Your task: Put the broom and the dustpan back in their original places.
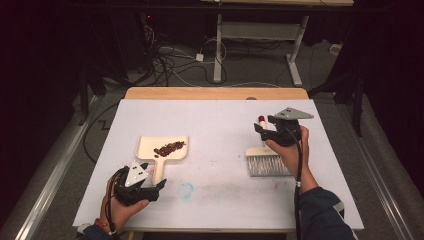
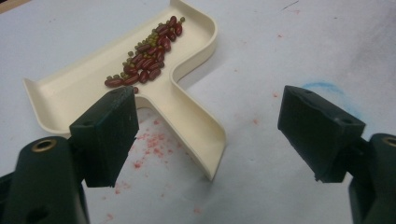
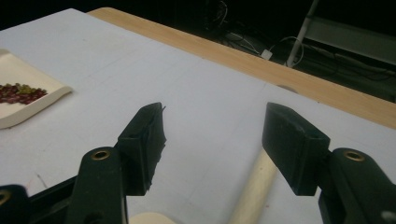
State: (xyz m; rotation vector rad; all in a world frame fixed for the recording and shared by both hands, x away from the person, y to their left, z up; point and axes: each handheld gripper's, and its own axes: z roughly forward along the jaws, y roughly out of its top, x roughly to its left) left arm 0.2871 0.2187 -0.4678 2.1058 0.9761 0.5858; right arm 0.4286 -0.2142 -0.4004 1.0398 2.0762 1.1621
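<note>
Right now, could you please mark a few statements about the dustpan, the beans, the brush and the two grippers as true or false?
1. The beans lie in the dustpan. True.
2. The left gripper is clamped on the dustpan's handle. False: its jaws stand open, with the handle lying on the table between them.
3. The brush lies on the table, bristles toward the person. True.
4. The right gripper holds the brush lifted off the table. False: its jaws are open above the brush's handle, not pressing on it.
5. The dustpan is left of the brush in the high view. True.
</note>
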